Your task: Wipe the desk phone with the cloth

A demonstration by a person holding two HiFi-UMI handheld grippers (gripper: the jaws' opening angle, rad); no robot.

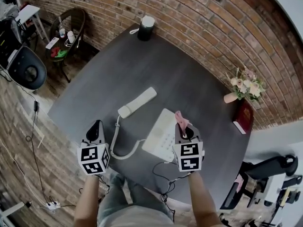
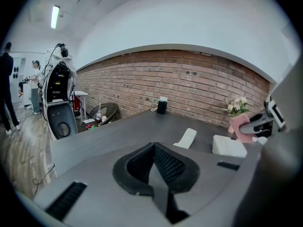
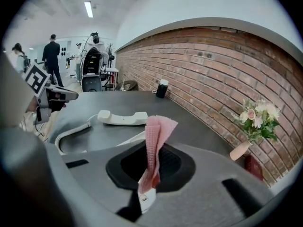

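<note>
Right gripper (image 1: 183, 129) is pinching the cloth (image 3: 156, 134) by one edge (soft, probably floppy); left gripper (image 1: 96, 126) is hovering closed, empty

Head view looks steeply down; both gripper views face the brick wall (image 3: 199, 65), sharing the handset (image 3: 122, 117)

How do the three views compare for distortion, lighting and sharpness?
Head view: strong fisheye bows the brick wall; light even, desk phone sharp. Left gripper view: black circular vignette, ceiling lamp blown out. Right gripper view: same vignette; the cloth in the right gripper crisp.
</note>
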